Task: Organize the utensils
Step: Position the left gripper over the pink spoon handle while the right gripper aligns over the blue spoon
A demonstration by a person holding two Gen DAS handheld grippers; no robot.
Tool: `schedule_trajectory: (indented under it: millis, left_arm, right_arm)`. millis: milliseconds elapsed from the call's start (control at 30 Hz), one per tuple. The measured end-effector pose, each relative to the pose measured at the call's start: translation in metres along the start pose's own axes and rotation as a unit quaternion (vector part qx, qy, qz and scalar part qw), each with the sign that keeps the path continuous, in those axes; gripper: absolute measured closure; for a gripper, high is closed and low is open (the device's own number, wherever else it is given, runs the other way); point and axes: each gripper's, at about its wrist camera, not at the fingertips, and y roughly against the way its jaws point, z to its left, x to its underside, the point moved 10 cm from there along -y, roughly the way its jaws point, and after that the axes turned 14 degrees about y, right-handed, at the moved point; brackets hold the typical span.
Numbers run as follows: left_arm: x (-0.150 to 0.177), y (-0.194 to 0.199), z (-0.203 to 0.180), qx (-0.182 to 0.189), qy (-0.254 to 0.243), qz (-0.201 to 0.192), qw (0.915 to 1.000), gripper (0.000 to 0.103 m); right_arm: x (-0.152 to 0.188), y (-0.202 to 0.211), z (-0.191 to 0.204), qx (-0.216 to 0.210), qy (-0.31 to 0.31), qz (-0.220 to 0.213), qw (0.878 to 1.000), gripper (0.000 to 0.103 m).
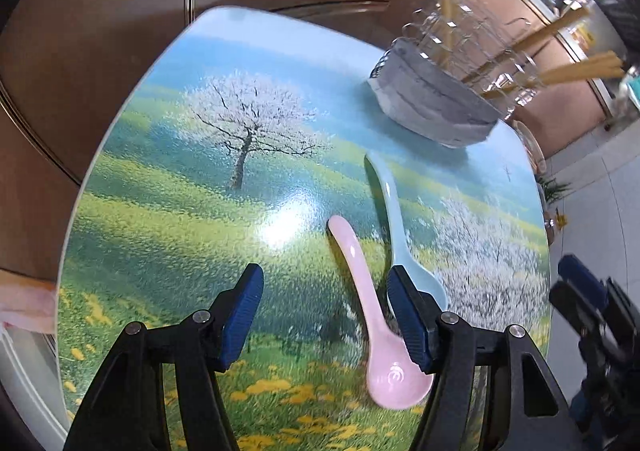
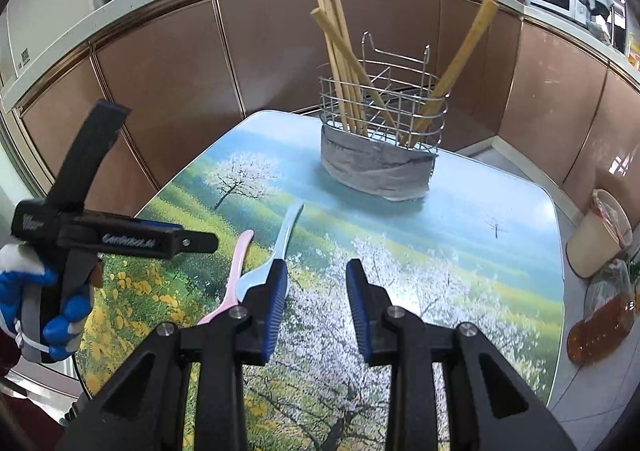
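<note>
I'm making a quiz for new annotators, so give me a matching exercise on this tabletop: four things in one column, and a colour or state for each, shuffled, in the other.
Things:
1. shorter spoon
2. longer spoon
3. chopsticks
4. wire basket

Colour or state:
A. standing upright in the holder
B. pink, lying flat on the table
C. base wrapped in grey tape
D. light blue, lying flat on the table

Right pairs: 1-B, 2-D, 3-A, 4-C
</note>
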Motion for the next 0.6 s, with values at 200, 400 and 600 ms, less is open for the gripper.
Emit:
schedule_trajectory:
  millis: [200, 400, 600]
  left_arm:
    - [0.003, -0.019, 0.003, -0.017, 0.023, 0.033, 0.9990, 0.048]
    - [0.003, -0.029, 0.001, -0.020, 0.035, 0.045, 0.9982, 0.048]
    - [-0.003, -0.034, -0.004, -0.036, 0.025, 0.044, 0.9981, 0.050]
  right_arm:
    - [-0.006, -0.010, -0.003, -0.006, 0.010, 0.008, 1.000, 0.074]
    - [-0.014, -0.016, -0.006, -0.011, 0.019, 0.011, 1.000, 0.074]
    - [-0.016, -0.035, -0.003, -0.047, 0.007, 0.037, 0.998, 0.074]
